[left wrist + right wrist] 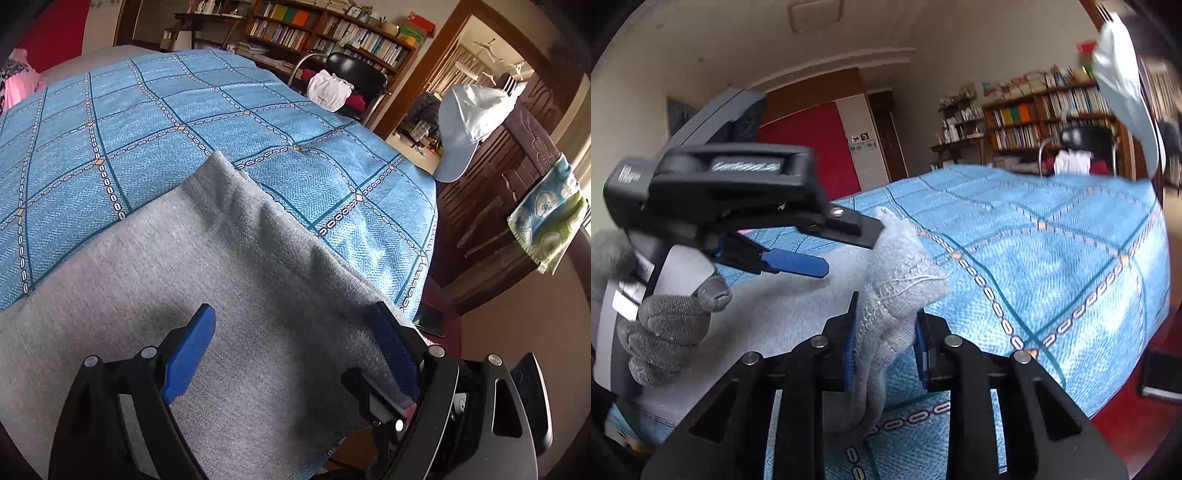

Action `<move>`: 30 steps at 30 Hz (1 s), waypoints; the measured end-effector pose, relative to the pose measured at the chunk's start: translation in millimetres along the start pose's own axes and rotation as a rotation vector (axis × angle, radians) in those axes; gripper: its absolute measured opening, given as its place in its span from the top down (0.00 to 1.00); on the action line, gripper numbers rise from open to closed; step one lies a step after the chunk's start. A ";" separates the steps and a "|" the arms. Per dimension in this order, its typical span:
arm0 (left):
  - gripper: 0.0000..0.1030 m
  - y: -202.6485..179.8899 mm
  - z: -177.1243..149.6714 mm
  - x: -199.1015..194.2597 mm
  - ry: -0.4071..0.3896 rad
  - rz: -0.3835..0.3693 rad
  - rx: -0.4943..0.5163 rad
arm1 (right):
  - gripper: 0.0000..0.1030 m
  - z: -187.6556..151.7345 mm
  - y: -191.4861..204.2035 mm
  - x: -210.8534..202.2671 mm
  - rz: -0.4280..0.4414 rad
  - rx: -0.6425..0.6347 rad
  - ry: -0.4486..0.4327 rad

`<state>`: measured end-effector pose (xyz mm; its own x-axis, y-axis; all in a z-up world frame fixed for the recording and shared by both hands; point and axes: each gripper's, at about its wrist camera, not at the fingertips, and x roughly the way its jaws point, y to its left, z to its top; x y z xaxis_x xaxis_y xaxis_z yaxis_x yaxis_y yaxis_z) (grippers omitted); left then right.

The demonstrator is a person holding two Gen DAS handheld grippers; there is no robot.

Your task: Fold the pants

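Right gripper pinches grey pants; no writing legible.

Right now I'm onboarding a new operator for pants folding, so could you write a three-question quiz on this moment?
1. True or false: the right hand-held gripper is shut on the grey pants.
2. The left hand-held gripper is: A) open over the pants, B) shut on the cap, C) out of view.
3. Fill in: the pants lie on a blue ____ cover.

Key: 1 true; 2 A; 3 checked.
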<state>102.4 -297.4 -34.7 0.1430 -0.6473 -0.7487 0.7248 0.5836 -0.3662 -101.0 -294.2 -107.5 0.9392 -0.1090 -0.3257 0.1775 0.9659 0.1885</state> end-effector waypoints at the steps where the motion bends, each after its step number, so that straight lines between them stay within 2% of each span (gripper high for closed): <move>1: 0.18 -0.8 0.9 -3.2 -0.006 0.001 0.005 | 0.75 0.7 11.8 -1.7 -0.021 -0.061 -0.018; 3: 0.17 -1.0 2.6 -9.9 -0.013 0.014 0.014 | 0.76 1.9 28.3 -3.7 -0.041 -0.142 -0.037; 7: 0.16 5.5 2.3 -24.8 -0.022 0.043 0.011 | 0.76 -4.5 47.6 3.2 -0.049 -0.217 -0.031; 12: 0.12 9.9 -1.1 -39.6 -0.033 0.010 0.003 | 0.78 -11.0 71.9 6.3 -0.049 -0.311 -0.037; 15: 0.11 7.6 -3.9 -33.3 -0.012 0.029 0.030 | 0.78 -15.3 83.3 7.3 -0.040 -0.345 -0.040; 19: 0.12 13.5 -6.2 -14.9 0.031 0.027 0.007 | 0.78 -19.1 90.5 8.9 -0.026 -0.362 -0.030; 21: 0.30 19.3 -7.9 -5.5 0.053 0.041 -0.012 | 0.78 -20.1 90.7 9.1 -0.015 -0.354 -0.022; 23: 0.75 29.7 -10.5 4.1 0.093 0.028 -0.055 | 0.78 -19.4 89.9 10.6 -0.008 -0.354 -0.016; 25: 0.81 37.3 -14.2 3.1 0.085 0.015 -0.079 | 0.78 -14.8 82.8 15.9 0.009 -0.340 -0.001; 27: 0.84 37.7 -17.6 -6.3 0.058 0.026 -0.059 | 0.78 -9.1 74.5 17.4 0.045 -0.305 0.007; 29: 0.85 36.6 -21.0 -20.6 0.022 0.038 -0.038 | 0.66 -5.0 68.4 14.0 0.086 -0.273 0.002; 30: 0.85 36.6 -22.8 -29.3 0.003 0.046 -0.028 | 0.64 -2.6 65.8 12.2 0.110 -0.263 -0.002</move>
<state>109.4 -245.9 -38.7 0.1738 -0.6180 -0.7667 0.6987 0.6261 -0.3463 -78.6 -231.3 -101.5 0.9493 -0.0009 -0.3144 -0.0072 0.9997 -0.0244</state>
